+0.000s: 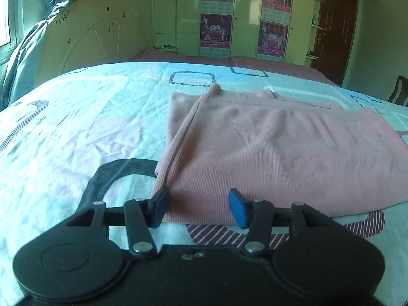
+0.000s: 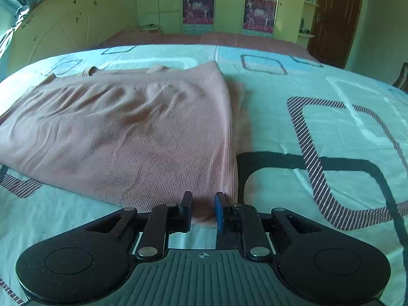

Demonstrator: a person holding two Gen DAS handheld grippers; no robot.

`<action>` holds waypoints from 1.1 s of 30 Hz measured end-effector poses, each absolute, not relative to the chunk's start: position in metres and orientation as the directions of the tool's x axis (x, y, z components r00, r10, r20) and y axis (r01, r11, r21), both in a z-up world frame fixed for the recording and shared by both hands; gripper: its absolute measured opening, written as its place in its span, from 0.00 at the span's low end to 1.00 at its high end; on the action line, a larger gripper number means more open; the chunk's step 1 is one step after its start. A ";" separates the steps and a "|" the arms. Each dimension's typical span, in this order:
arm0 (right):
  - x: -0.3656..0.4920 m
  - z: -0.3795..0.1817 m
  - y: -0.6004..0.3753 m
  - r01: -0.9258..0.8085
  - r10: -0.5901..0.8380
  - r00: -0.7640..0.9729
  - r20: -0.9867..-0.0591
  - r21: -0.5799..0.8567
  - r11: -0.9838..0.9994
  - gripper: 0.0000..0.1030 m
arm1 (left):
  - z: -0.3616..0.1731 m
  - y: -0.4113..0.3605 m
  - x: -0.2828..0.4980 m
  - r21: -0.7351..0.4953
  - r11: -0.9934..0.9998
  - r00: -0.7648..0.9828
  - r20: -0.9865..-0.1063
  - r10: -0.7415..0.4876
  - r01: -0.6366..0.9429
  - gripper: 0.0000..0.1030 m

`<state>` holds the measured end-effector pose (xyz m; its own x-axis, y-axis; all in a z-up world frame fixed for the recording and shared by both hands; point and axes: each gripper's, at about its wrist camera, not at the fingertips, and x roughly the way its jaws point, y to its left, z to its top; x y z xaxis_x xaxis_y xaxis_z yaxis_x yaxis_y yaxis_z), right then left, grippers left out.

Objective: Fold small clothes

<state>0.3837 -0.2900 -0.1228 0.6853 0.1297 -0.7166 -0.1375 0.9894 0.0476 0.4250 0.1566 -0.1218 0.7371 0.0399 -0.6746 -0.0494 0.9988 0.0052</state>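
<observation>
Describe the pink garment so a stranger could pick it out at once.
Start at the wide bed with the pale blue bedsheet printed with rounded striped squares. On its near part lies the pink garment, a ribbed knit folded into a flat stack. It is the only clothing on the sheet, and the only plain pink thing against that pattern.

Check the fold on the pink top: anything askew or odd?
Slightly askew. The upper layer of the pink top doesn't line up with the one beneath: a strip of lower layer shows past its edge, on the left in the left view and on the right in the right view. Ripples cross the top layer. No damage visible.
</observation>
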 end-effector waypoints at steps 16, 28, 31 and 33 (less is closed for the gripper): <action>0.392 -0.133 -0.293 -0.132 0.125 0.650 -0.749 0.051 0.990 0.17 | -0.118 0.166 0.424 -0.038 0.995 0.709 -0.704 0.039 -0.092 0.50; 0.368 -0.103 -0.284 -0.155 0.261 0.710 -0.654 0.217 0.964 0.17 | -0.125 0.187 0.387 -0.395 0.867 0.738 -0.673 -0.050 -0.302 0.39; 0.369 -0.103 -0.276 -0.171 0.275 0.701 -0.658 0.220 0.961 0.17 | -0.125 0.184 0.390 -0.390 0.867 0.739 -0.673 -0.039 -0.309 0.41; 0.371 -0.107 -0.273 -0.175 0.281 0.691 -0.666 0.223 0.959 0.17 | -0.126 0.183 0.392 -0.398 0.863 0.739 -0.672 -0.042 -0.313 0.41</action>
<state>0.3708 -0.2735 -0.1066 0.6907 0.2811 -0.6662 -0.1748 0.9589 0.2234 0.3918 0.1831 -0.1259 0.7393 -0.0415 -0.6720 -0.3129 0.8626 -0.3975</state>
